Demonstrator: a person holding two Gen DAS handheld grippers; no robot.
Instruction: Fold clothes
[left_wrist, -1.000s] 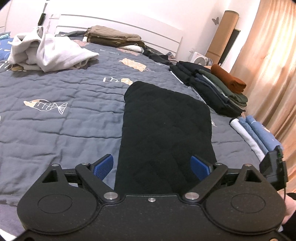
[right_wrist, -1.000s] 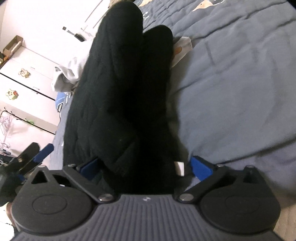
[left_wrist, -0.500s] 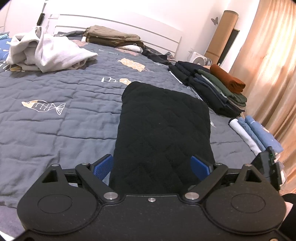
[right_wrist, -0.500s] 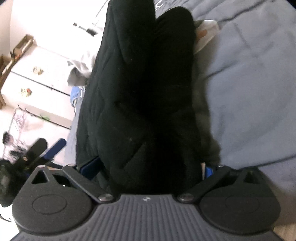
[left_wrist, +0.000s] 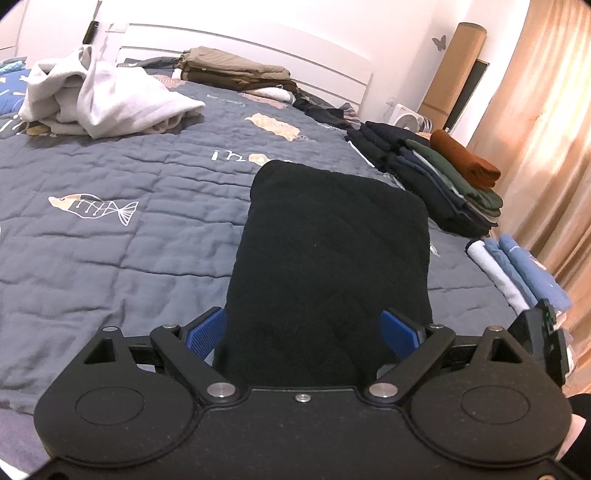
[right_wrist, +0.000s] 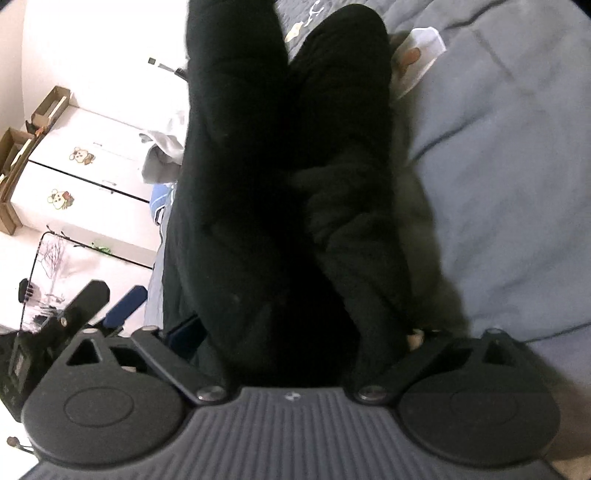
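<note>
A black quilted garment (left_wrist: 332, 236), folded into a thick rectangle, lies on the grey bedspread (left_wrist: 110, 221). Its near end sits between the blue pads of my left gripper (left_wrist: 303, 332), whose fingers stand wide open on either side. In the right wrist view the same black garment (right_wrist: 280, 184) fills the middle, bunched in two thick folds. My right gripper (right_wrist: 301, 336) is open around it, and the cloth hides its right pad. The left gripper (right_wrist: 122, 306) shows at the lower left there. The right gripper (left_wrist: 543, 332) shows at the left view's right edge.
A heap of white clothes (left_wrist: 103, 99) lies at the far left of the bed. Folded khaki clothes (left_wrist: 236, 72) sit by the headboard. A dark folded stack (left_wrist: 436, 177) with a rust piece on top and blue and white folded pieces (left_wrist: 517, 273) line the right edge. Curtains hang beyond.
Both grippers have pushed further in around the garment's near end. In the right wrist view the cloth has bunched up, risen and covered the right pad.
</note>
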